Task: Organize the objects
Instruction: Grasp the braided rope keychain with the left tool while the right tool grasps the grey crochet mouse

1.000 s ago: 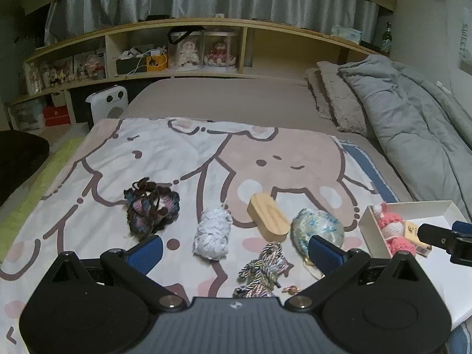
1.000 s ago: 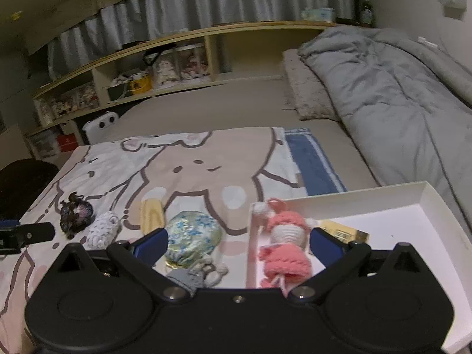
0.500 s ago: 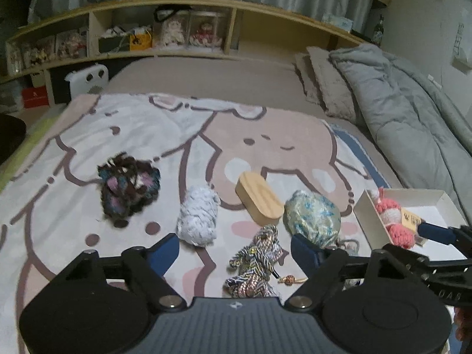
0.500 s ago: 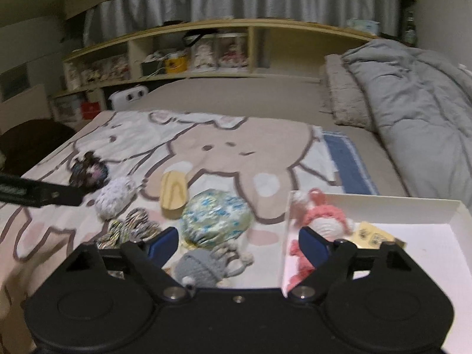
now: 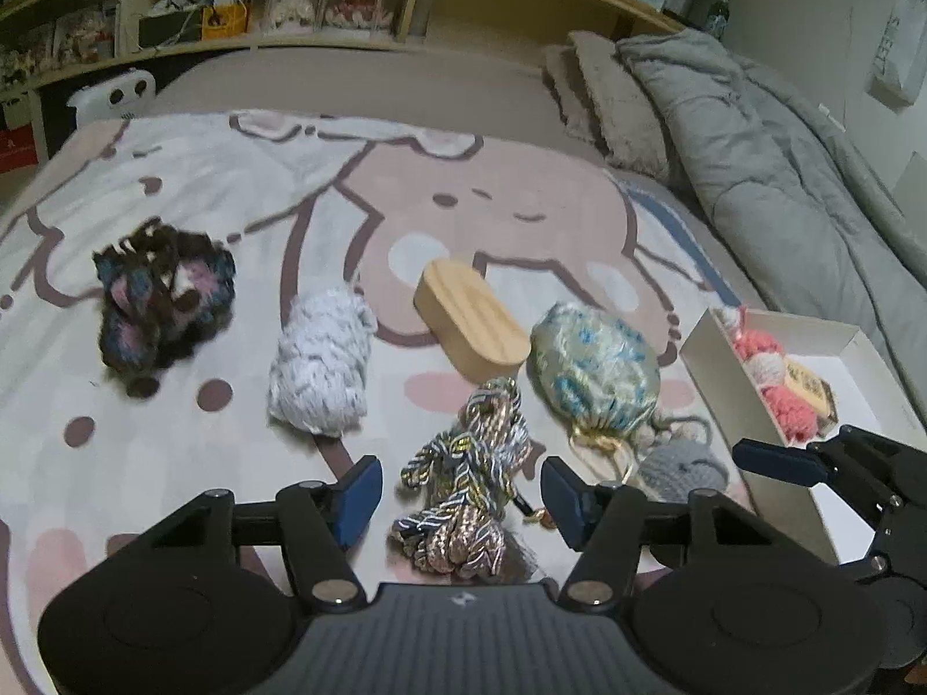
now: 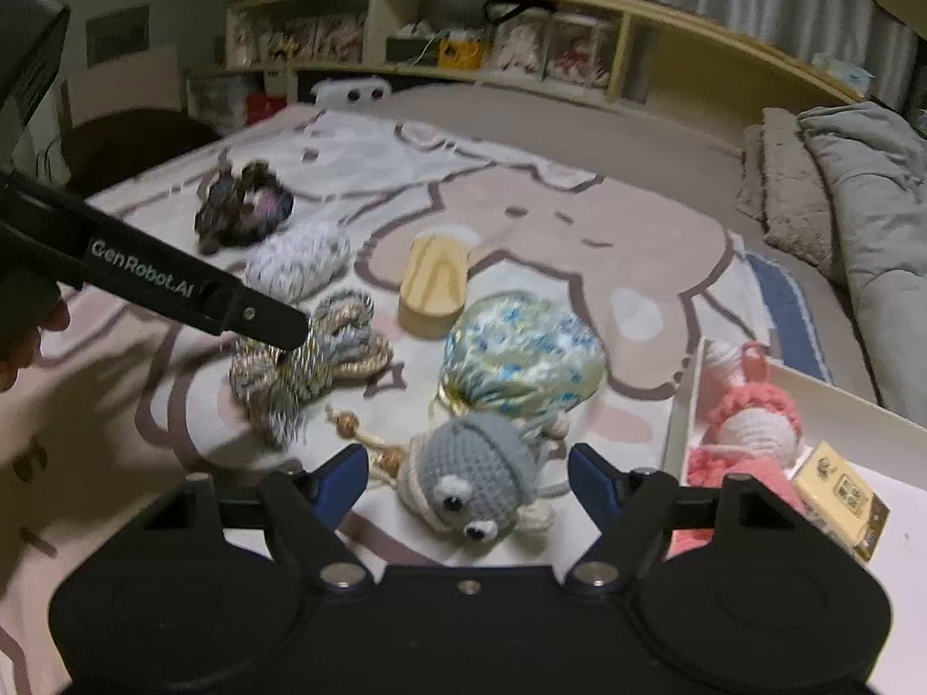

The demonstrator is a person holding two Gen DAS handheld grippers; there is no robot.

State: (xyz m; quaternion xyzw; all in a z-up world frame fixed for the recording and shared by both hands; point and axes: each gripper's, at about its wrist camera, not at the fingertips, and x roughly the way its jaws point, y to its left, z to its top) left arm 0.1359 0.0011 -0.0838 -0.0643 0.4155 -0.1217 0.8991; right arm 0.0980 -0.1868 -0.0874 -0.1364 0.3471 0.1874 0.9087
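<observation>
On the cartoon blanket [image 5: 191, 185] a braided cord bundle [image 5: 469, 480] of gold, blue and white lies between the fingers of my left gripper [image 5: 462, 495]. Its jaws are closing, and a gap still shows on both sides of the cord. A grey crocheted toy [image 6: 469, 475] with googly eyes sits between the fingers of my right gripper [image 6: 469, 480]. Those jaws are closing too, and the pads stand clear of the toy. The white box [image 6: 678, 428] at the right holds a pink crocheted doll [image 6: 753, 423] and a small yellow packet [image 6: 840, 492].
Also on the blanket are a dark yarn piece [image 5: 165, 301], a white knitted bundle [image 5: 321, 368], a wooden oval block [image 5: 472, 324] and a blue floral pouch [image 5: 597, 373]. A grey duvet [image 5: 799, 185] lies at the right. Shelves [image 5: 289, 0] run along the back.
Both grippers have come down and forward toward the blanket and their jaws have narrowed. The cord bundle now sits between the left fingers and the grey toy between the right fingers.
</observation>
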